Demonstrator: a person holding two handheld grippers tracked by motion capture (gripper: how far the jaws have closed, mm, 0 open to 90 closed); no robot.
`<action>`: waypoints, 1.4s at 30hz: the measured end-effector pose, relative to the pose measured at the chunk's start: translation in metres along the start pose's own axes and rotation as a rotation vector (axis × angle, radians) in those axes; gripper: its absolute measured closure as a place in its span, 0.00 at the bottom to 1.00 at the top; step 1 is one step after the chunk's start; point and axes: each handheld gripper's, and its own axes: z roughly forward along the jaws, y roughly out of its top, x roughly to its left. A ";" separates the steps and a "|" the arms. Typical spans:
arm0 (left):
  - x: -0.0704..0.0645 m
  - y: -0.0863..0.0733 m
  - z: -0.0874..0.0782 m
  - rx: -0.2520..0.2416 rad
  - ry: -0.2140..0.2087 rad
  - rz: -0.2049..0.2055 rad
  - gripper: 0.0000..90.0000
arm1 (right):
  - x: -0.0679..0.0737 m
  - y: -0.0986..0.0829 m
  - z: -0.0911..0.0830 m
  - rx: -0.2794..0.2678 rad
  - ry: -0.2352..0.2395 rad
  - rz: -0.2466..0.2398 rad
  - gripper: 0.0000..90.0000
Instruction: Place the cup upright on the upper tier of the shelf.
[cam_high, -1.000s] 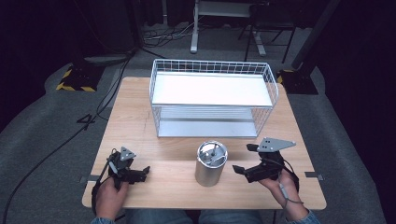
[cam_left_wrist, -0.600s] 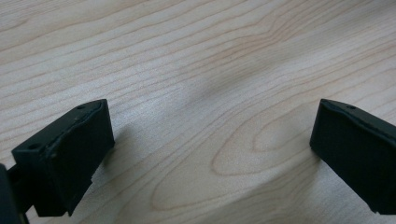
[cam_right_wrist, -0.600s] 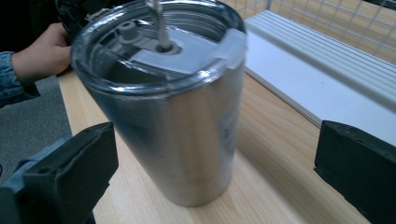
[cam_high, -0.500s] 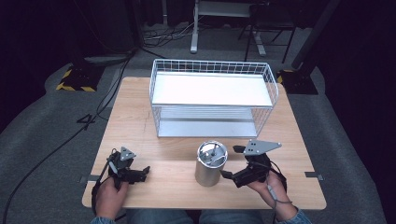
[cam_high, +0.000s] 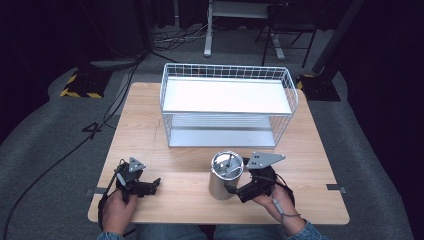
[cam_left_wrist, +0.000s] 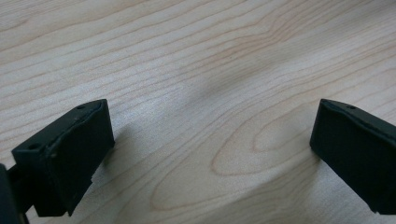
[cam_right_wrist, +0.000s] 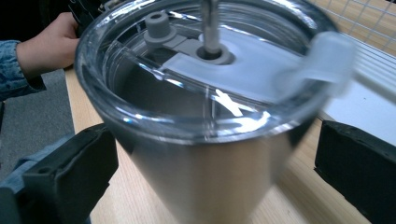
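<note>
A steel tumbler (cam_high: 225, 175) with a clear lid stands upright on the wooden table (cam_high: 150, 135), just in front of the wire rack. My right gripper (cam_high: 236, 192) is open at the tumbler's right side, low on its body. In the right gripper view the tumbler (cam_right_wrist: 205, 135) stands between the two spread jaws, and neither one presses on it. My left gripper (cam_high: 152, 184) rests open near the table's front left, with bare wood (cam_left_wrist: 205, 121) between its jaws.
A white wire rack (cam_high: 227, 105) with a white upper shelf stands at the back middle of the table. The person's left hand (cam_right_wrist: 39, 44) shows beyond the tumbler. The floor around holds cables and a yellow-black striped block (cam_high: 80, 82).
My right gripper has slid left from beside the tumbler until its jaws straddle the tumbler's lower body. The left gripper has not moved.
</note>
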 end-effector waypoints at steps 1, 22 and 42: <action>0.000 0.000 0.000 0.000 0.000 0.000 0.00 | 0.001 0.000 0.003 -0.003 0.002 -0.003 0.00; 0.000 0.000 0.000 0.001 0.000 0.001 0.00 | 0.003 -0.006 0.030 -0.032 -0.017 -0.041 0.03; 0.000 0.000 0.000 0.000 0.000 0.001 0.00 | 0.002 -0.002 0.022 0.011 -0.010 -0.072 0.04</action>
